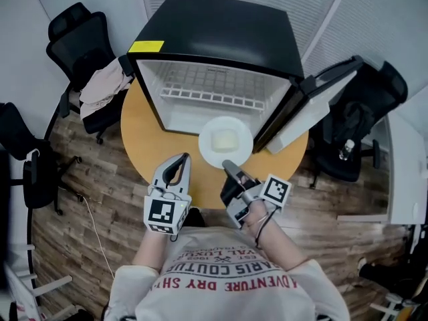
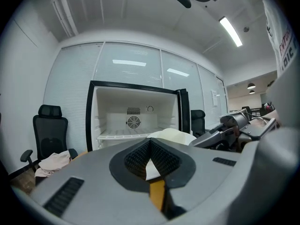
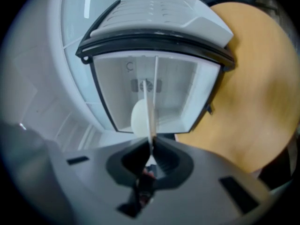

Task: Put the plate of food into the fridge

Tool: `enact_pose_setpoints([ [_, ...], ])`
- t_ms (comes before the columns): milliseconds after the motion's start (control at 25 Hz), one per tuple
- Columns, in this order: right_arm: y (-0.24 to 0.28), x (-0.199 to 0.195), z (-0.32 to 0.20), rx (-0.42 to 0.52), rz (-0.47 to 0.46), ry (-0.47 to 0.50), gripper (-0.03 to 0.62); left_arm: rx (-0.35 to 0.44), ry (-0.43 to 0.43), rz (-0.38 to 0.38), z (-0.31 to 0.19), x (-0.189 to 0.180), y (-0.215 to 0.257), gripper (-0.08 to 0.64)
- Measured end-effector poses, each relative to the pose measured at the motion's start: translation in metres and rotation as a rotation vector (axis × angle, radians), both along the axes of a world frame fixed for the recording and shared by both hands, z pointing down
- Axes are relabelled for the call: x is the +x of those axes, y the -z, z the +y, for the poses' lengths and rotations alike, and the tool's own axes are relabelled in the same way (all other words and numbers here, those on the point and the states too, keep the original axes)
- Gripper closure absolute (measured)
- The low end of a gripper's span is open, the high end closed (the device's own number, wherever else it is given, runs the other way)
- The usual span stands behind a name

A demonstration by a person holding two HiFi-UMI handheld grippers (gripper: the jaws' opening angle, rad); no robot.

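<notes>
A white plate [image 1: 208, 154] with a pale block of food [image 1: 225, 140] hovers just in front of the open black mini fridge [image 1: 221, 39]. My right gripper [image 1: 229, 166] is shut on the plate's near rim. In the right gripper view the plate [image 3: 151, 102] shows edge-on as a thin line running out from the closed right gripper [image 3: 152, 146] toward the white fridge interior [image 3: 178, 97]. My left gripper [image 1: 182, 159] hangs left of the plate, its jaws together and holding nothing. The left gripper view shows the left gripper [image 2: 150, 143] shut, with the plate [image 2: 171, 136] beyond it.
The fridge stands on a round wooden table [image 1: 144, 139], its door [image 1: 314, 105] swung open to the right. A wire shelf [image 1: 210, 95] crosses the inside. Black office chairs stand at the left [image 1: 80, 32], one draped with cloth [image 1: 103, 85], and at the right [image 1: 354, 126].
</notes>
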State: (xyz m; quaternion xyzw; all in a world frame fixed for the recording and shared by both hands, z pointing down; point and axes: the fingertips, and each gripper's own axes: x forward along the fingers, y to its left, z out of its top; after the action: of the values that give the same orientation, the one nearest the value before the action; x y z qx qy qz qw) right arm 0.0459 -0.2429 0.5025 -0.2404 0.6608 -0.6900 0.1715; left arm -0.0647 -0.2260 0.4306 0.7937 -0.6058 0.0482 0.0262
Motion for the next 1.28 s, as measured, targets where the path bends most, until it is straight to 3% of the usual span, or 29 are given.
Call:
enact_pose_setpoints([
  [680, 0.009, -0.069, -0.093, 0.008, -0.013, -0.168, 0.554, -0.005, -0.142, 0.032, -0.094, -0.066, -0.006, 0.534],
  [880, 0.006, -0.076, -0.110, 0.006, 0.012, -0.180, 0.554, -0.007, -0.148, 0.040, -0.108, -0.075, -0.010, 0.534],
  [1280, 0.005, -0.086, -0.137, -0.011, -0.028, -0.217, 0.554, -0.021, -0.150, 0.035, -0.126, -0.085, -0.014, 0.534],
])
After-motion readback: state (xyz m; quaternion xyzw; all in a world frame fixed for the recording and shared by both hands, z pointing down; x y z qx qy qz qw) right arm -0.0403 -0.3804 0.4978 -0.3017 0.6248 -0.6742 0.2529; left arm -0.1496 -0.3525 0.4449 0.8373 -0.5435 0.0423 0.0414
